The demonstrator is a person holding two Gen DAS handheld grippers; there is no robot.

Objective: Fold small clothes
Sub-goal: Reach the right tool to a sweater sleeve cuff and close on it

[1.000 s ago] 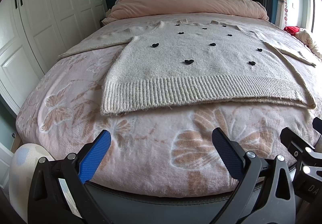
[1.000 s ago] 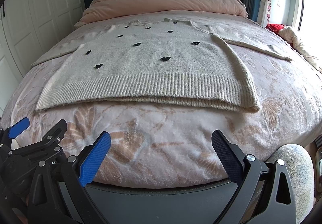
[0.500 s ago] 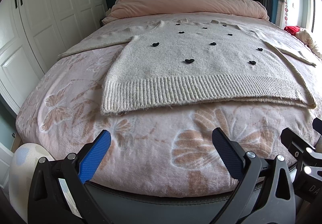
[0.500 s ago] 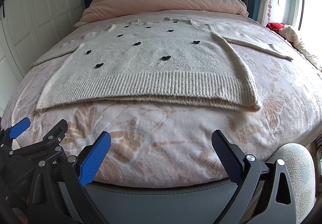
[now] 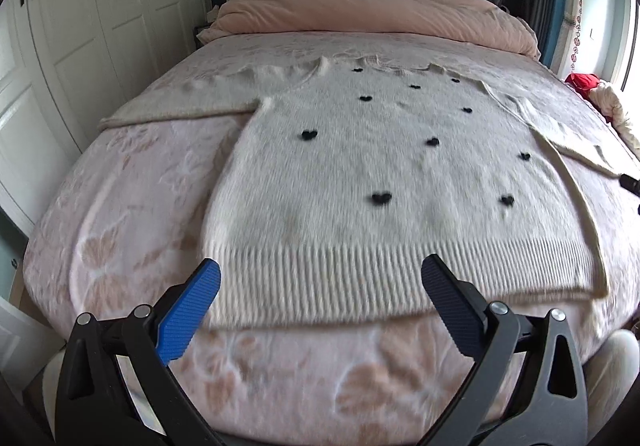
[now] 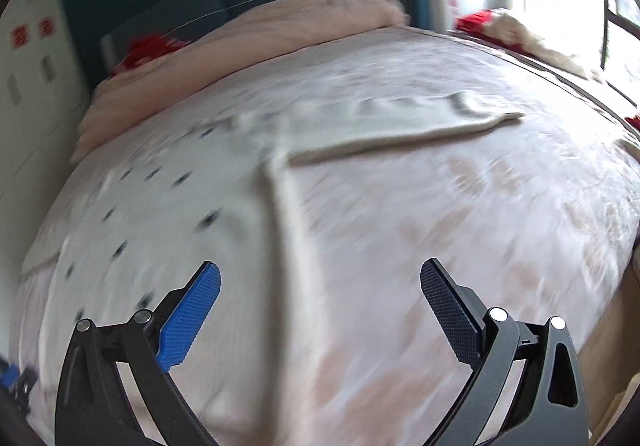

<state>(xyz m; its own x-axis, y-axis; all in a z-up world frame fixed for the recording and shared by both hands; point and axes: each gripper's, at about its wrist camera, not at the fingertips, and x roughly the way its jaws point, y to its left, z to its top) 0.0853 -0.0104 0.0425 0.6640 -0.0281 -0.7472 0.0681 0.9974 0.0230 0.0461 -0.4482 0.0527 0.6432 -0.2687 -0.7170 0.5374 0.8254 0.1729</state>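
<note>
Sweater [image 5: 380, 181] lies spread flat on the bed [image 5: 120, 230], sleeves out, ready for folding; left claw [image 5: 320, 286] and right claw [image 6: 320, 290] hover released, empty.

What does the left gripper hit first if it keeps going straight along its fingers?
Most likely the ribbed hem of the cream sweater. The left gripper is open, and the hem band lies directly between and ahead of its fingertips on the pink bedspread. Depth is unclear; it may meet bedspread just short of it.

Fuzzy knit sweater [image 5: 380, 181], ribbed hem; plush fleece blanket [image 5: 132, 230].
</note>
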